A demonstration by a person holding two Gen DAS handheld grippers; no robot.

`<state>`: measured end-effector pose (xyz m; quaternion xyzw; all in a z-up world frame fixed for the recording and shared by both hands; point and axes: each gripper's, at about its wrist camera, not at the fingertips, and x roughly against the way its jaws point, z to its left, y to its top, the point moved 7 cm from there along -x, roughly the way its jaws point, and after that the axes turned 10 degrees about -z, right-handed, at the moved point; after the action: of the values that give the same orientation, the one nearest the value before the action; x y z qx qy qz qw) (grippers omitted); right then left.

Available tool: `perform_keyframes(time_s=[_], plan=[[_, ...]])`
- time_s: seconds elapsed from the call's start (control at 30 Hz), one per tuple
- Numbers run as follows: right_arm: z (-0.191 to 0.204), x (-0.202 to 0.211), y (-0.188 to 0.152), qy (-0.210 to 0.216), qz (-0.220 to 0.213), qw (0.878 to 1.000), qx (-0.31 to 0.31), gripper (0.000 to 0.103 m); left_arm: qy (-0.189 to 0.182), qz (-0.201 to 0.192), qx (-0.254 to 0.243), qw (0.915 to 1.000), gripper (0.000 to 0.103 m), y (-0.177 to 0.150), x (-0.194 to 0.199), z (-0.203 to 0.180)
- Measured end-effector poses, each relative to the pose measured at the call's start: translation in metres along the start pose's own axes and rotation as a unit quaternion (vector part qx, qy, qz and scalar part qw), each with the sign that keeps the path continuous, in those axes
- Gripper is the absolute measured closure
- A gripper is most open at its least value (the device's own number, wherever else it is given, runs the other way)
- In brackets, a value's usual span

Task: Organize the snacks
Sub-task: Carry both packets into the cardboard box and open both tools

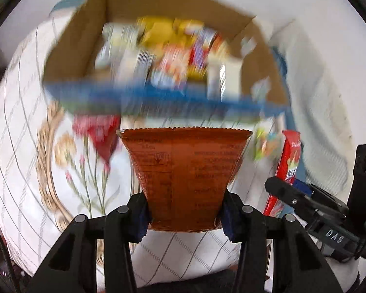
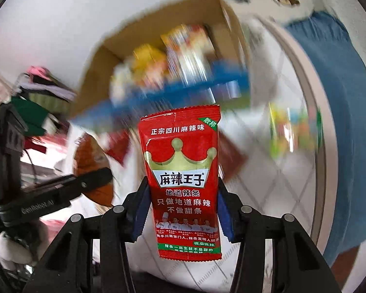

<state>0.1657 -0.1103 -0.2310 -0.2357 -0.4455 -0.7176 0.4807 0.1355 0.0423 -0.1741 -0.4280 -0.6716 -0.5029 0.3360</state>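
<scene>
We read "麻辣王子", "正宗四川麻辣味", "地道辣条" and "只做地道麻辣 不做甜条" on the red packet (image 2: pixel 183 180). "GenRobot.AI" marks the left gripper (image 2: pixel 36 204); "DAS" marks the right gripper (image 1: pixel 335 235). The orange packet's (image 1: pixel 185 175) print is unreadable.

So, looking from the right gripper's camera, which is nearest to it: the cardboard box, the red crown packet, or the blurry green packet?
1. Red crown packet, clamped in the right gripper.
2. Green packet, lying ahead to the right.
3. Cardboard box, farthest, up ahead.
</scene>
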Motion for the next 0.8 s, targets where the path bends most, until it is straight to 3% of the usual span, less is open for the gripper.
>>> perform_keyframes(time_s=[0.13, 0.2, 0.43, 0.57, 0.73, 0.8], plan=[[0.021, 0.003, 0.078, -0.005, -0.051, 0.998, 0.022, 0.051, 0.015, -0.031, 0.001, 0.9994, 0.059, 0.067, 0.012, 0.006], [0.012, 0.007, 0.107, -0.014, -0.059, 0.998, 0.029, 0.051, 0.031, -0.039, 0.003, 0.9988, 0.059, 0.101, 0.007, 0.017], [0.001, -0.046, 0.188, -0.049, -0.036, 0.998, 0.031, 0.051, 0.116, -0.013, 0.007, 0.9931, 0.059, 0.182, -0.03, 0.069], [-0.009, -0.077, 0.215, -0.063, -0.017, 0.998, 0.024, 0.051, 0.145, 0.012, 0.022, 0.9891, 0.059, 0.19, -0.048, 0.096], [-0.019, -0.103, 0.226, -0.077, -0.001, 0.997, 0.014, 0.051, 0.145, 0.03, 0.032, 0.9884, 0.058, 0.194, -0.065, 0.104], [-0.022, -0.11, 0.23, -0.09, 0.002, 0.996, 0.011, 0.045, 0.138, 0.034, 0.034, 0.9893, 0.058, 0.195, -0.069, 0.103]])
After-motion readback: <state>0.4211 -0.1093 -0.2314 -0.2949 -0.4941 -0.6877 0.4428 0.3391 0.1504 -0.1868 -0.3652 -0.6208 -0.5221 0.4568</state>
